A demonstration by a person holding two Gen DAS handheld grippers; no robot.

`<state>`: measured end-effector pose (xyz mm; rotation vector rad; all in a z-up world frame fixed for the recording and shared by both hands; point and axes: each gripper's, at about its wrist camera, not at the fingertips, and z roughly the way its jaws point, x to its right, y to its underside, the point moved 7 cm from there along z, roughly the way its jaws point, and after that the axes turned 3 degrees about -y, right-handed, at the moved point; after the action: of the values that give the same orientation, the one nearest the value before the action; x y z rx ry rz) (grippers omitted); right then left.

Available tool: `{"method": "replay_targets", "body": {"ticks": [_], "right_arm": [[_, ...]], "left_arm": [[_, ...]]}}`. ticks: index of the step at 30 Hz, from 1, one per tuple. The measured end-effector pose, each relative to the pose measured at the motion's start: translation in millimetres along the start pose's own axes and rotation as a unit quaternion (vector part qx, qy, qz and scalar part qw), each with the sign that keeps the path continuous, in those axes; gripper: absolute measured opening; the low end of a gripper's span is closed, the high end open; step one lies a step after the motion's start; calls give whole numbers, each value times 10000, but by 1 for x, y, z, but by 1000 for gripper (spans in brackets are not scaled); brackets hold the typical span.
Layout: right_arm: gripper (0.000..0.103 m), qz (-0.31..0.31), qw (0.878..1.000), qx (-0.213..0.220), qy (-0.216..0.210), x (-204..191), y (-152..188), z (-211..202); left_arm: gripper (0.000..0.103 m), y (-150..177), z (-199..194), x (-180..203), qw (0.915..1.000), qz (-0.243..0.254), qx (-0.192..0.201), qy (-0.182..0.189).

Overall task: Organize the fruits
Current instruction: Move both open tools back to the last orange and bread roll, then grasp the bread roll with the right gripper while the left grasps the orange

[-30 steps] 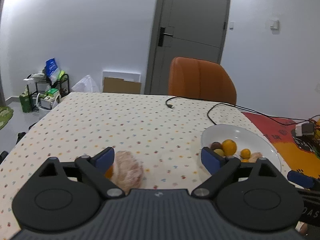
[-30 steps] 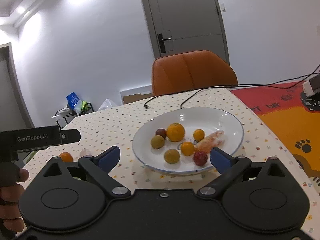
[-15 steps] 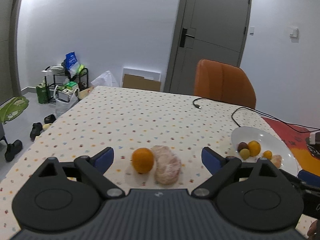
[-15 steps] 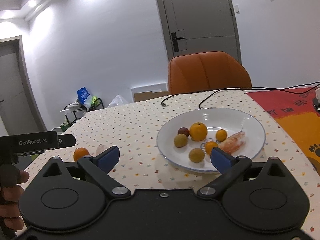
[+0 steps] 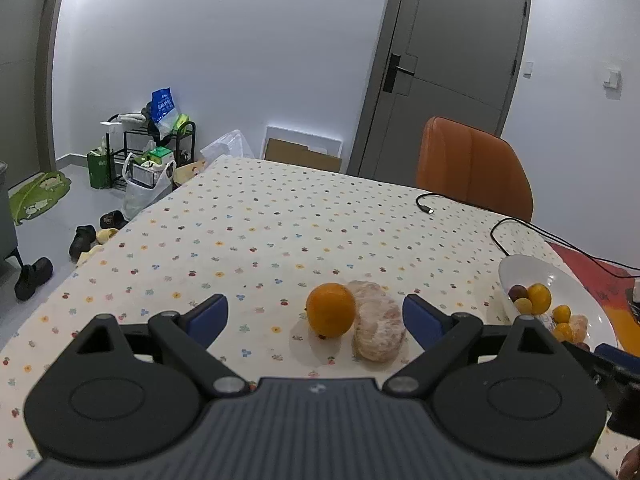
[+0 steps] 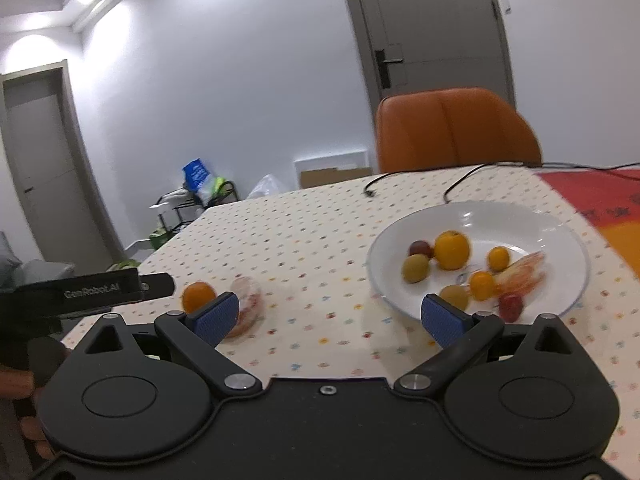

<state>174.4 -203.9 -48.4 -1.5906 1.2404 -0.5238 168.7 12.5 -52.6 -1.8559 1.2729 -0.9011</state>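
Left hand-held gripper (image 5: 316,316) level — jaws wide — facing orange (image 5: 331,315).

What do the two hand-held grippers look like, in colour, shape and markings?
Both have a black body with two round discs and angled black arms. The left hand-held gripper has a ribbed grey centre panel; its fingers carry blue pads. The right hand-held gripper is plain black with textured blue pads. "GenRobot.AI" is printed on the left one's side.

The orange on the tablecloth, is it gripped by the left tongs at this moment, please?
No, the orange rests on the tablecloth beside a peeled fruit, with the open left tongs clear of it.
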Motion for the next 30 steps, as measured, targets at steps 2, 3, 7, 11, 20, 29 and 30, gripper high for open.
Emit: {"method": "replay_targets", "body": {"ticks": [2, 3, 7, 11, 20, 29, 30], "right_arm": [[98, -33, 10000, -32, -24, -3, 1, 5], [98, -61, 10000, -45, -28, -5, 1, 8], [93, -106, 9998, -126, -146, -12, 4, 18], [87, -97, 9994, -233, -238, -16, 6, 30], [75, -24, 9982, -436, -421, -21, 6, 51], [73, -17, 9975, -546, -454, -23, 6, 64], [73, -17, 9974, -554, -453, -24, 5, 65]], "left_arm": [[91, 2, 3, -2, 10000, 0, -29, -24], [91, 2, 5, -3, 10000, -5, -35, -24], [86, 4, 12, -5, 10000, -10, -39, 11], [76, 6, 20, -4, 9999, -13, -117, 67], [59, 8, 40, 2, 9994, -21, -292, 170], [53, 8, 56, 7, 9989, 12, -407, 231], [52, 7, 57, 7, 9988, 12, -422, 235]]}}
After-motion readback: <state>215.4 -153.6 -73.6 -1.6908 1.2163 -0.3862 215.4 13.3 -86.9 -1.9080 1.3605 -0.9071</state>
